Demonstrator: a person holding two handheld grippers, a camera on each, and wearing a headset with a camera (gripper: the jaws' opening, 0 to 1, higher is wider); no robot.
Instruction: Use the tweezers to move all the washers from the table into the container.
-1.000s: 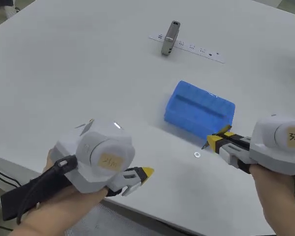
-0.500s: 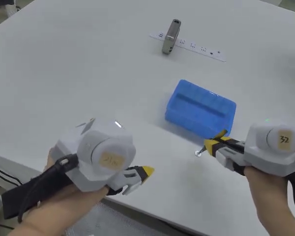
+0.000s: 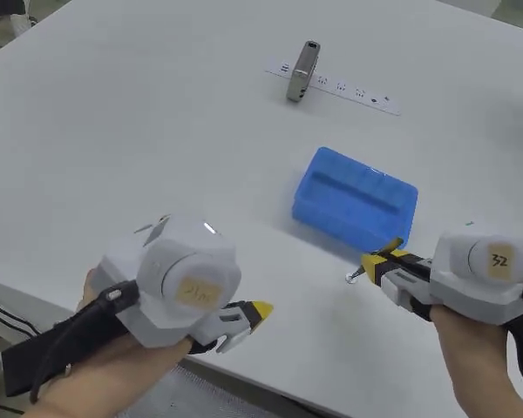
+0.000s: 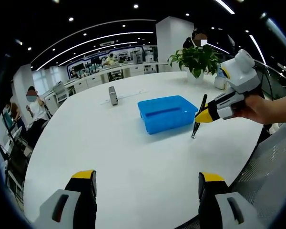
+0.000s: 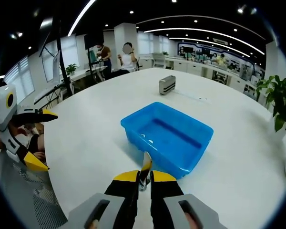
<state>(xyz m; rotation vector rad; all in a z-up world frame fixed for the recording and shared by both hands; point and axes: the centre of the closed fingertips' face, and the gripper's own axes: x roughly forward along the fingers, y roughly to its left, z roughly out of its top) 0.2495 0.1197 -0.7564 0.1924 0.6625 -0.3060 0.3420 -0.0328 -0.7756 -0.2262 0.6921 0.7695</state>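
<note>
Two or three probable washers (image 5: pixel 147 139) lie as pale specks on the floor of the blue container (image 3: pixel 340 225), clear in the right gripper view but too fine for the head view; these count as moved. The right gripper (image 3: pixel 385 258) is clenched on the tweezers (image 3: pixel 359 273), whose tip meets the desk (image 3: pixel 157 131) just beside the container's near wall; any washer there is too small to confirm. The left gripper (image 3: pixel 244 320) hangs released and empty over the desk's near edge.
</note>
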